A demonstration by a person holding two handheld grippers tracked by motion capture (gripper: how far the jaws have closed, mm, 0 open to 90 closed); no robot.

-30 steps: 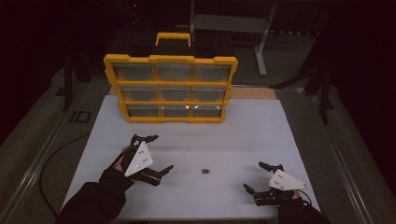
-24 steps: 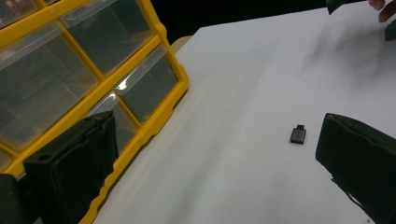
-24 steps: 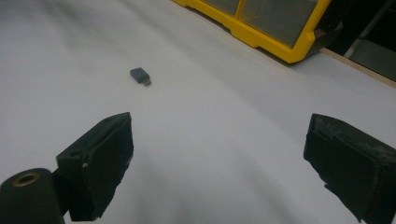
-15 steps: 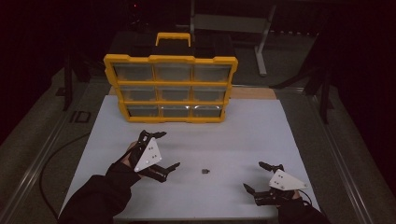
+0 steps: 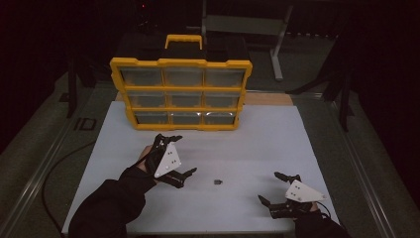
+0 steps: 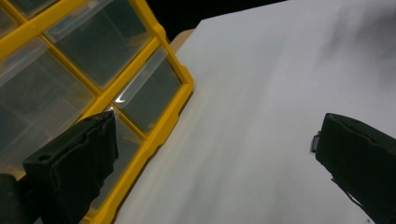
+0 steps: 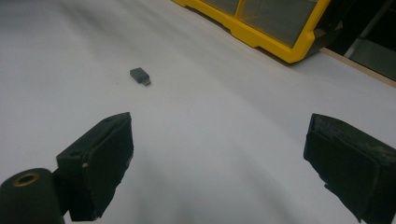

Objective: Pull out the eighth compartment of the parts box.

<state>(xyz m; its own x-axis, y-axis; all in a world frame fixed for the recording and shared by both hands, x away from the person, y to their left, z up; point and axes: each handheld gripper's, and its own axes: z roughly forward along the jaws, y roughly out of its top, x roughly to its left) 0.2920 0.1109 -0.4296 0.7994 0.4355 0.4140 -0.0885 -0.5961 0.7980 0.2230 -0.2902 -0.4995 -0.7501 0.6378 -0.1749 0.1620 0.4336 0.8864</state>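
The left gripper (image 5: pixel 178 154) has moved forward and up the table in the last second, away from the near edge and toward the yellow drawer organizer (image 5: pixel 181 94); its jaws are wide apart and hold nothing; in the left gripper view the bottom right drawer (image 6: pixel 148 91) of the organizer now stands close before them, closed as far as I can see. The right gripper (image 5: pixel 272 187) has stayed at the near right corner of the white table (image 5: pixel 257 144), jaws also apart and empty. The small dark adapter (image 5: pixel 217 182) lies where it lay before, flat on the table between both grippers, touched by neither; in the right gripper view it (image 7: pixel 140 76) is ahead of the jaws, well apart. I judge that the left hand goes to open a drawer first, so the adapter can be put inside after; the picking is not yet begun.
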